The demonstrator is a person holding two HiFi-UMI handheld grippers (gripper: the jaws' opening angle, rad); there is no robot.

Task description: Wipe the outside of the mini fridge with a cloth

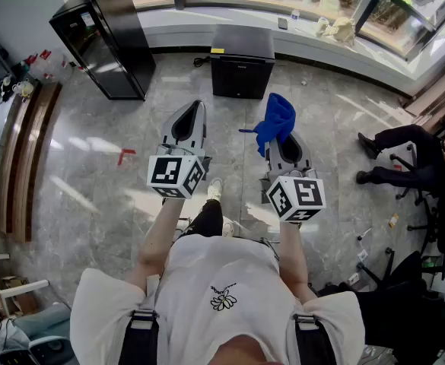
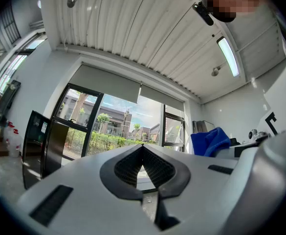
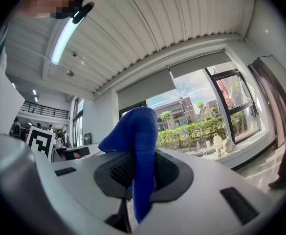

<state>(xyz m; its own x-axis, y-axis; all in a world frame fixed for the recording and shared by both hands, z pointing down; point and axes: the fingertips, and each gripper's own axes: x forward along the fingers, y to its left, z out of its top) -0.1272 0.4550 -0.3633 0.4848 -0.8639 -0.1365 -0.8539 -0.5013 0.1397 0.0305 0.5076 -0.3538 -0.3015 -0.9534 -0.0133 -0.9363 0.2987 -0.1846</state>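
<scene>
The black mini fridge (image 1: pixel 242 61) stands on the floor under the window, ahead of both grippers and apart from them. My right gripper (image 1: pixel 281 144) is shut on a blue cloth (image 1: pixel 276 122) that bunches up above its jaws; in the right gripper view the blue cloth (image 3: pixel 139 155) hangs down between the ribbed pads. My left gripper (image 1: pixel 189 124) is held level beside it, shut with nothing in it; in the left gripper view my left gripper (image 2: pixel 143 168) has its jaws meeting at the tips, and the blue cloth (image 2: pixel 210 141) shows at the right.
A tall black glass-door cabinet (image 1: pixel 106 36) stands at the far left of the grey marble floor (image 1: pixel 77 150). A wooden bench (image 1: pixel 23 158) runs along the left wall. A seated person's legs (image 1: pixel 393 147) and office chairs (image 1: pixel 435 226) are at the right. Bags (image 1: pixel 336 25) lie on the window sill.
</scene>
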